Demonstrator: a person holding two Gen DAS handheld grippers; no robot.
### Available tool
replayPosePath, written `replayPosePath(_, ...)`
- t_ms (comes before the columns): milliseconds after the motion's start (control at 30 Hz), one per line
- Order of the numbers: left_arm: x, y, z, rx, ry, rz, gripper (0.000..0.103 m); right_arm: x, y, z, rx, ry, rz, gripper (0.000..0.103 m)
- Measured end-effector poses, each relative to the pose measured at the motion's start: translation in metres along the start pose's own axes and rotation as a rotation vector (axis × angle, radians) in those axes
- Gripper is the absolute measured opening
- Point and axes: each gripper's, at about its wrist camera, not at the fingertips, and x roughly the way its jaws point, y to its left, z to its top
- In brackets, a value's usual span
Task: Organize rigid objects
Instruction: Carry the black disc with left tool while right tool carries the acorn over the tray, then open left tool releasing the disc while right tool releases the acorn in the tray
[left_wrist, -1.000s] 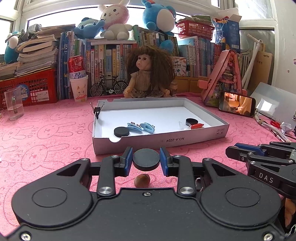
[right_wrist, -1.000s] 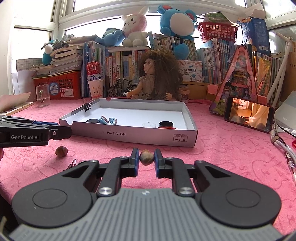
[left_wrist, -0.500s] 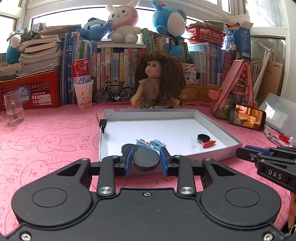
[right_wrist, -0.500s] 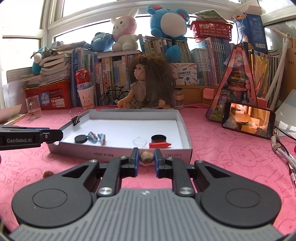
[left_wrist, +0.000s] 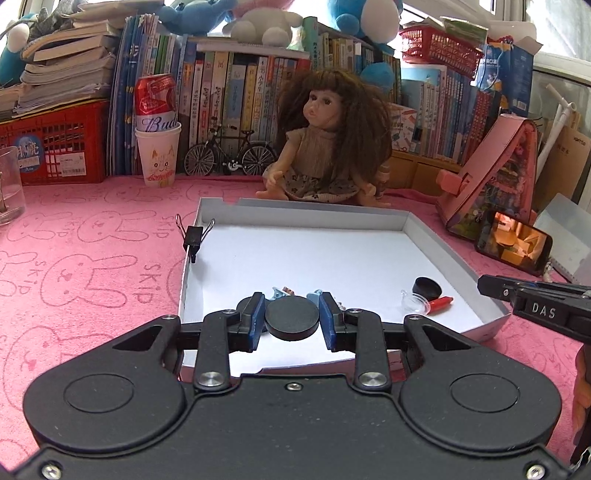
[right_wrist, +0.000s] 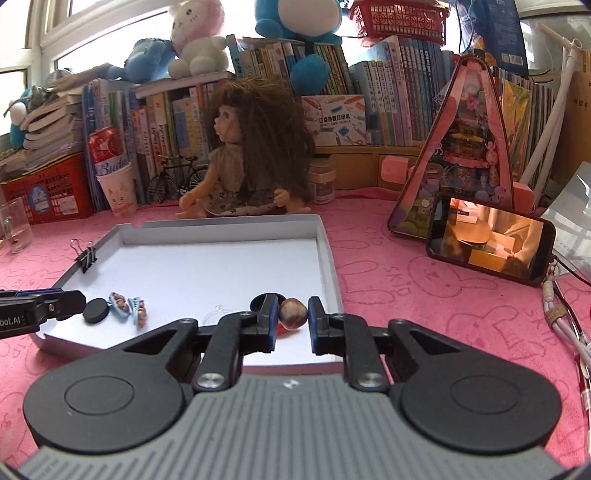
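Note:
My left gripper (left_wrist: 291, 320) is shut on a black round disc (left_wrist: 291, 319) and holds it above the near left part of the white shallow box (left_wrist: 332, 254). My right gripper (right_wrist: 293, 320) is shut on a brown nut (right_wrist: 293, 312) and holds it above the box's (right_wrist: 221, 269) near right corner. Inside the box lie another black disc (right_wrist: 95, 310), two blue hair clips (right_wrist: 127, 308), a black cap (left_wrist: 427, 287), a clear piece (left_wrist: 415, 303) and a red piece (left_wrist: 440, 302). A black binder clip (left_wrist: 193, 236) grips the box's left wall.
A doll (left_wrist: 328, 144) sits just behind the box. A phone (right_wrist: 489, 242) leans on a pink toy house (right_wrist: 469, 147) at the right, with cables (right_wrist: 561, 321) near it. A cup with a can (left_wrist: 158, 140), a red crate (left_wrist: 51, 144), a glass (left_wrist: 9, 184) and books line the back.
Both grippers have risen and moved forward over the box's near edge, each still holding its object. The loose nut on the pink cloth has dropped out of view.

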Motion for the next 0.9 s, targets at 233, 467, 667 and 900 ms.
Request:
replayPosePath(233,0.019,0.001,-0.003,0.001,0.037,0.03,0.029,0.015,0.0,0.001,-0.001,0.051,0.006,0.021)
replayPosePath(467,0.03,0.0,-0.005,0.008,0.048,0.053,0.03,0.026,0.002,0.003,0.01,0.072,0.012,0.021)
replayPosePath(667,0.033,-0.002,-0.006,0.021,0.039,0.067,0.03,0.034,0.0,0.001,0.032,0.095,0.013,0.021)
replayPosePath(900,0.03,-0.004,-0.006,0.03,0.03,0.063,0.032,0.034,-0.003,0.0,0.059,0.086,0.02,0.039)
